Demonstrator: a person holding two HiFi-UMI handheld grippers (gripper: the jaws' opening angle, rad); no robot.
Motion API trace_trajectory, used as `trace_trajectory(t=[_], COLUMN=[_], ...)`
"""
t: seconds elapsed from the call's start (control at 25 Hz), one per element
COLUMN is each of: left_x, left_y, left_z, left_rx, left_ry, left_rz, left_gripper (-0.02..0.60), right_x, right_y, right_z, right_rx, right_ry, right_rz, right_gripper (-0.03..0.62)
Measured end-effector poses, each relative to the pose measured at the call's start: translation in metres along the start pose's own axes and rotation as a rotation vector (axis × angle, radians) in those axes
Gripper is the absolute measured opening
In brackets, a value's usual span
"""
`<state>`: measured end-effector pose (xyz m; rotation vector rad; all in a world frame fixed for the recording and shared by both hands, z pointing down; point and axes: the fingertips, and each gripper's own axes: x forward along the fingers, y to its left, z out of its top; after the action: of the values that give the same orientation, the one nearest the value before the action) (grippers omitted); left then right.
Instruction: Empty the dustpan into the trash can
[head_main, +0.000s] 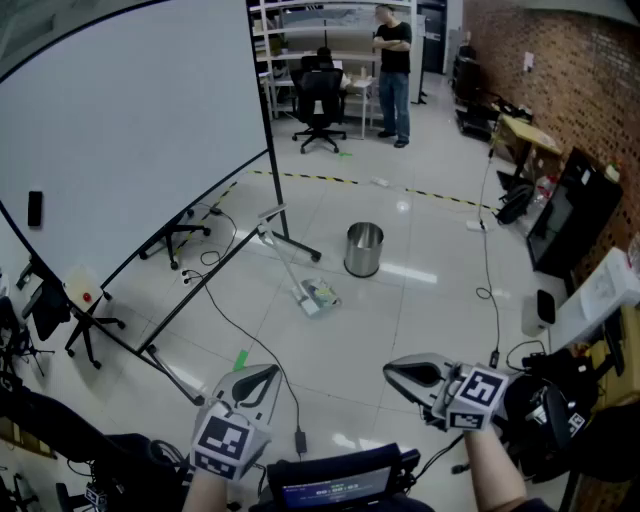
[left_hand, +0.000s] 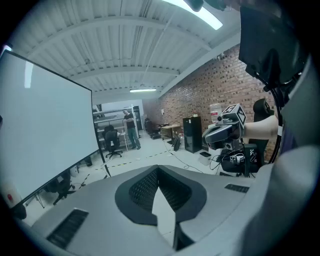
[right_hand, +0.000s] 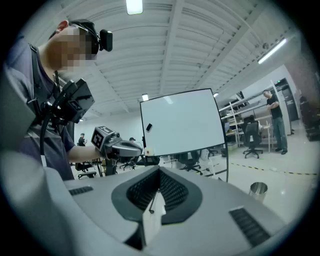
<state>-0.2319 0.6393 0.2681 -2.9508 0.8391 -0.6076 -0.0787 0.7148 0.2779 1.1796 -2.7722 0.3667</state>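
The dustpan (head_main: 318, 296) lies just beside the steel trash can (head_main: 364, 249). Well apart from the can, the left gripper (head_main: 264, 376) and right gripper (head_main: 394, 371) have their jaws closed and empty.

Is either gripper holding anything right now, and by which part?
Nothing. The left gripper and right gripper are shut and empty; the dustpan lies on the floor near the trash can.

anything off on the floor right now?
Dustpan sits on the open floor beside the trash can, not touching it, long handle leaning, scraps in its pan. A black cable trails across the tiles right of the can.
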Motion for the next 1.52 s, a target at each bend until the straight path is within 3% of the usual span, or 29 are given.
trace_trajectory(t=[0.32, 0.56, 1.04, 1.32, 1.52], left_x=[0.011, 0.030, 0.038, 0.051, 0.081], left_y=[0.027, 0.065, 0.186, 0.212, 0.213], left_z=[0.000, -0.009, -0.020, -0.015, -0.007], left_rx=[-0.016, -0.021, -0.016, 0.003, 0.008], left_ry=[-0.009, -0.025, -0.063, -0.071, -0.060], left_rz=[0.014, -0.032, -0.114, -0.150, -0.160], left_gripper=[0.000, 0.000, 0.000, 0.000, 0.000], right_x=[0.022, 0.056, 0.163, 0.184, 0.180], right_y=[-0.016, -0.029, -0.048, -0.056, -0.087], right_z=[0.013, 0.024, 0.055, 0.066, 0.071], right_rx=[0.003, 0.002, -0.003, -0.035, -0.031], right_ry=[-0.026, -0.013, -0.002, 0.011, -0.004], right_rz=[-0.006, -0.050, -0.161, -0.188, -0.193], right_gripper=[0.014, 0.014, 0.015, 0.015, 0.015])
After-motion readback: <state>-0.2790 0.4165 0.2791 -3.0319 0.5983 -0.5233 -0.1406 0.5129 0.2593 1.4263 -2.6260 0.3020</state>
